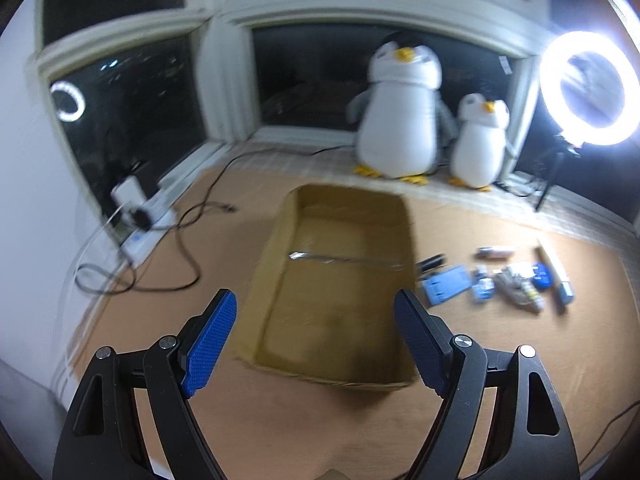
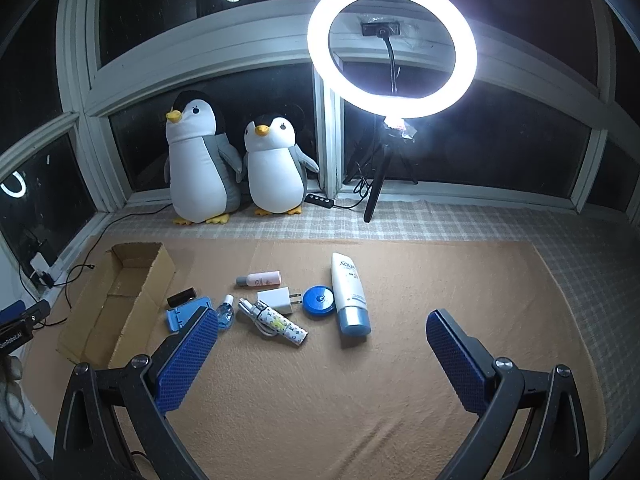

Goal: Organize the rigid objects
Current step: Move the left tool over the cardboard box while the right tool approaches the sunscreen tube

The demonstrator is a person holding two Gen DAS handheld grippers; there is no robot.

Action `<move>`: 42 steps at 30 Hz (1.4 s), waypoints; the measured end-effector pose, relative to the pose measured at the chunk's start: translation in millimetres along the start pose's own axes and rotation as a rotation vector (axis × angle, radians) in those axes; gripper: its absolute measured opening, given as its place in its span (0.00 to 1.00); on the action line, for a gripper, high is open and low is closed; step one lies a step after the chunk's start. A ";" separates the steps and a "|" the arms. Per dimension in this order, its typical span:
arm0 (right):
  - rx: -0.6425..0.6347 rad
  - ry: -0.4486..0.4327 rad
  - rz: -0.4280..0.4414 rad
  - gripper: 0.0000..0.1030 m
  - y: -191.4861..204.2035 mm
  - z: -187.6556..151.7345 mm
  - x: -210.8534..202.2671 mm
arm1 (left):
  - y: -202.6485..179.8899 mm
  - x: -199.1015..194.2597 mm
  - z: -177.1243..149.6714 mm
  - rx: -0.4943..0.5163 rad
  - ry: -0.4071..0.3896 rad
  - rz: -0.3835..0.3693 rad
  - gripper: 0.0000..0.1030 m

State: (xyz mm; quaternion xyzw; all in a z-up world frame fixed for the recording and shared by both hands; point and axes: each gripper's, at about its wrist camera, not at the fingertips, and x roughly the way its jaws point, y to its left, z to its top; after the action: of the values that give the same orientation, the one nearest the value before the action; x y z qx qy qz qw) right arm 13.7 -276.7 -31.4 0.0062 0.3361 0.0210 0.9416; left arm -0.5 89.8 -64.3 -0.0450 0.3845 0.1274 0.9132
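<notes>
I can read only two writings: "AQUA" on the white tube with a blue cap [image 2: 348, 296], and "GenRobot.AI" on a black device [image 2: 18, 330] at the left edge of the right wrist view. On the tan carpet [image 2: 360, 400] I count eight small things in a loose group: the white tube, one round blue disc [image 2: 319, 300], one white plug charger [image 2: 276, 300], one patterned stick with a white cable [image 2: 280, 324], one small clear blue bottle [image 2: 226, 314], one pink bottle with a grey cap [image 2: 260, 279], one small black bar [image 2: 181, 297] and one flat blue plastic stand [image 2: 182, 316]. The open brown cardboard box [image 1: 332, 284] stands empty just left of them. My left hand-held gripper [image 1: 316, 336] hangs over the box, jaws wide apart, holding nothing. My right hand-held gripper [image 2: 322, 352] is also spread wide and empty, above bare carpet near the group. Two plush penguins [image 2: 236, 164] and one ring light [image 2: 392, 46] stand behind.
</notes>
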 end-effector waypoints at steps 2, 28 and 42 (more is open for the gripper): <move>0.000 0.004 0.000 1.00 -1.5 0.3 3.3 | 11.7 8.8 -3.8 -0.018 0.021 0.022 0.79; -0.003 0.114 -0.038 1.00 -39.3 -10.4 82.5 | 58.8 119.4 -36.1 -0.126 0.279 0.076 0.64; 0.075 0.264 0.044 0.88 -78.2 -9.8 174.0 | 52.6 138.4 -41.9 -0.131 0.334 0.048 0.38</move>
State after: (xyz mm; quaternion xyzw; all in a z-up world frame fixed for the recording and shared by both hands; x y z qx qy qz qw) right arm 144.8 -347.2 -151.1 0.0461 0.4576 0.0297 0.8875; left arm 49.5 160.3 -191.7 -0.1157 0.5229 0.1646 0.8283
